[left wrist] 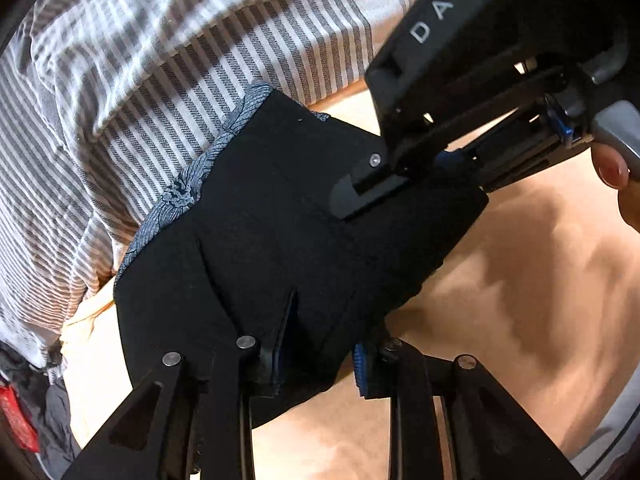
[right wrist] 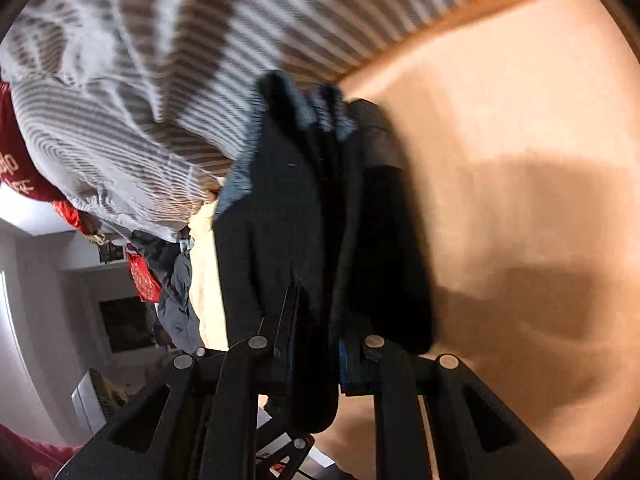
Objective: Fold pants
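Observation:
The black pants, folded into a thick bundle with a blue patterned waistband lining, hang above an orange sheet. My left gripper is shut on the bundle's near edge. My right gripper shows in the left wrist view at the upper right, clamped on the bundle's far edge. In the right wrist view the right gripper is shut on the stacked layers of the pants, which stand on edge and look blurred.
An orange sheet covers the surface below and to the right. A grey and white striped duvet lies bunched at the left and back. Red and grey clothes lie at the far left. A thumb shows at the right edge.

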A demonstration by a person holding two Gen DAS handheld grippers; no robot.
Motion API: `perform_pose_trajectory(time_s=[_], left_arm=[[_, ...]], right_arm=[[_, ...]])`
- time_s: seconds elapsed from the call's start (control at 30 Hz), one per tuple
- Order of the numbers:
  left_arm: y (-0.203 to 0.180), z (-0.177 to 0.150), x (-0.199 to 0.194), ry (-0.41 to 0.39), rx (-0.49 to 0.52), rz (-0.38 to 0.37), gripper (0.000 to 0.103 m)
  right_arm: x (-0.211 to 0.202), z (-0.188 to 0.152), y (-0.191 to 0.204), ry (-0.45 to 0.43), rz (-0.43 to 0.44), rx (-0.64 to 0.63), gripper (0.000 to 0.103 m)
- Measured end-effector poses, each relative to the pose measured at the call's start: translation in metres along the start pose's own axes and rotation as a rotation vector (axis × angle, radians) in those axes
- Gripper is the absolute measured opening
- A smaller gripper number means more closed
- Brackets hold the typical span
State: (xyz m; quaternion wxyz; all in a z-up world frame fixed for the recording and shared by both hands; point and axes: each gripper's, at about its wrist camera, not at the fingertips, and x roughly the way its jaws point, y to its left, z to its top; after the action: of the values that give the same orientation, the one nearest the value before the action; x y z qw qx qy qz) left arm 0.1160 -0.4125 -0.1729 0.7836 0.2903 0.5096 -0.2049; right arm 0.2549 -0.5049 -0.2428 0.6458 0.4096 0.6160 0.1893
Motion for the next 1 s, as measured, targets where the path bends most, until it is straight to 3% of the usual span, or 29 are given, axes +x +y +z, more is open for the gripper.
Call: perform_pose_trajectory(time_s=[0.1, 0.17, 0.33, 0.37, 0.47, 0.57, 0.73, 0.83, 1.0], left_arm=[[0.002, -0.002, -0.004, 0.009, 0.006, -0.005, 0.034], [0.010, -0.005, -0.008, 0.020, -0.014, -0.033, 0.053], [0.034, -0.018, -0.028, 0.015, -0.071, -0.097, 0.053], [0.042, -0.020, -0.032, 0.014, -0.100, -0.111, 0.053], [0.077, -0.019, -0.032, 0.014, -0.225, -0.110, 0.053], [0.124, -0.012, -0.014, 0.056, -0.409, -0.135, 0.053], [0.181, -0.003, 0.022, 0.118, -0.638, -0.149, 0.053], [0.196, -0.001, 0.035, 0.140, -0.689, -0.132, 0.053], [0.196, -0.004, 0.044, 0.165, -0.690, -0.138, 0.053]], right_arm=[[-0.002, -0.003, -0.009, -0.002, 0.021, 0.010, 0.017], [-0.001, -0.004, -0.012, -0.006, 0.018, 0.009, 0.017], [-0.005, -0.005, -0.017, -0.011, -0.004, -0.003, 0.018], [-0.005, -0.006, -0.012, -0.013, -0.024, -0.014, 0.022], [-0.011, -0.008, -0.001, -0.019, -0.119, -0.065, 0.037], [-0.033, -0.008, 0.017, -0.077, -0.254, -0.166, 0.039], [-0.048, 0.021, 0.044, -0.153, -0.262, -0.208, 0.039], [-0.038, 0.043, 0.061, -0.172, -0.262, -0.230, 0.039], [-0.006, 0.065, 0.076, -0.154, -0.314, -0.282, 0.039]])
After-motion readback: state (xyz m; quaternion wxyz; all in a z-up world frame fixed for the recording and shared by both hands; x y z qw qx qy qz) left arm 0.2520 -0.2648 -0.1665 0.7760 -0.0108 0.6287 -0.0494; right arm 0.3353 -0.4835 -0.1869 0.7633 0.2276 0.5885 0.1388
